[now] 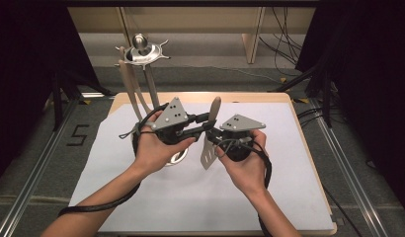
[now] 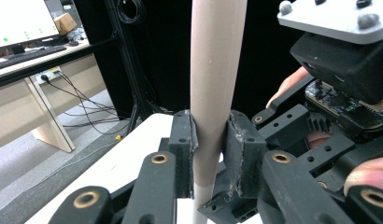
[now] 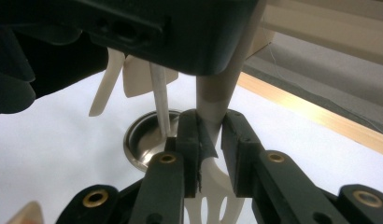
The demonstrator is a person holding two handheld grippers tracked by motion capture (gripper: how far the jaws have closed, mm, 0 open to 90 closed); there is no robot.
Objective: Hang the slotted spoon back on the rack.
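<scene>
step: hand-over of slotted spatula (image 1: pixel 209 148) | right gripper (image 3: pixel 209 140) clamps its neck | left gripper (image 2: pixel 209 140) jaws hug the handle above, barely closed | advice: firm left grip before right lets go

The left gripper (image 2: pixel 209 140) is closing its two black jaws around the beige handle (image 2: pixel 215 84) of a utensil, which is standing upright between the pads. To the right, the right gripper (image 2: pixel 341 79) is sitting close by, with fingers (image 2: pixel 372 179) wrapping it. Far left, a desk (image 2: pixel 38 58) is carrying a monitor (image 2: pixel 19 21).
</scene>
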